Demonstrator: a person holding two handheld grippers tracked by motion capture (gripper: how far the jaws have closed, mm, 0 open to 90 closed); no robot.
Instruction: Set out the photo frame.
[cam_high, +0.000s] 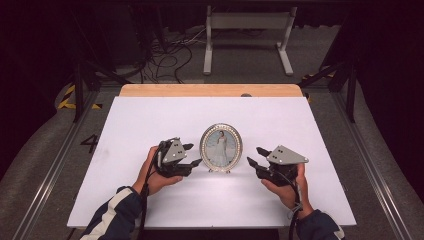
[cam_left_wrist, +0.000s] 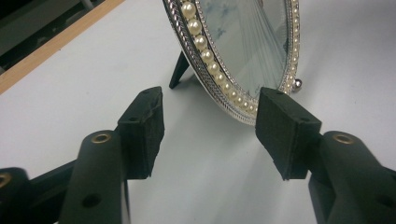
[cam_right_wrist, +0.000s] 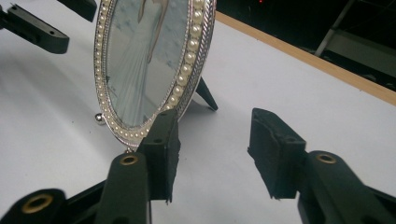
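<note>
In the high view an oval picture frame (cam_high: 221, 148) with pearl border stands upright near the centre of the white table (cam_high: 150, 115), a bit toward the person's side. The left gripper (cam_high: 192, 154) is just beside the frame's left edge and the right gripper (cam_high: 255, 156) is near its right edge with a small gap; both are held by hands w/ dark sleeves, and both point inward to the frame. In the left gripper view the jaws are apart, nothing btw. them but bare table; the frame (cam_left_wrist: 243, 51) stands just ahead, its lower rim close to the right-hand pad (cam_left_wrist: 286, 130), but I cannot tell if it touches. The frame's black back stand (cam_left_wrist: 178, 71) rests on the table behind. In the right gripper view the jaws are also apart and grip nothing; the frame (cam_right_wrist: 149, 60) is in front of the left-hand pad (cam_right_wrist: 161, 149), leaning slightly back on its stand (cam_right_wrist: 205, 95). The other gripper's jaws (cam_right_wrist: 35, 30) are visible beyond the frame at top left.
</note>
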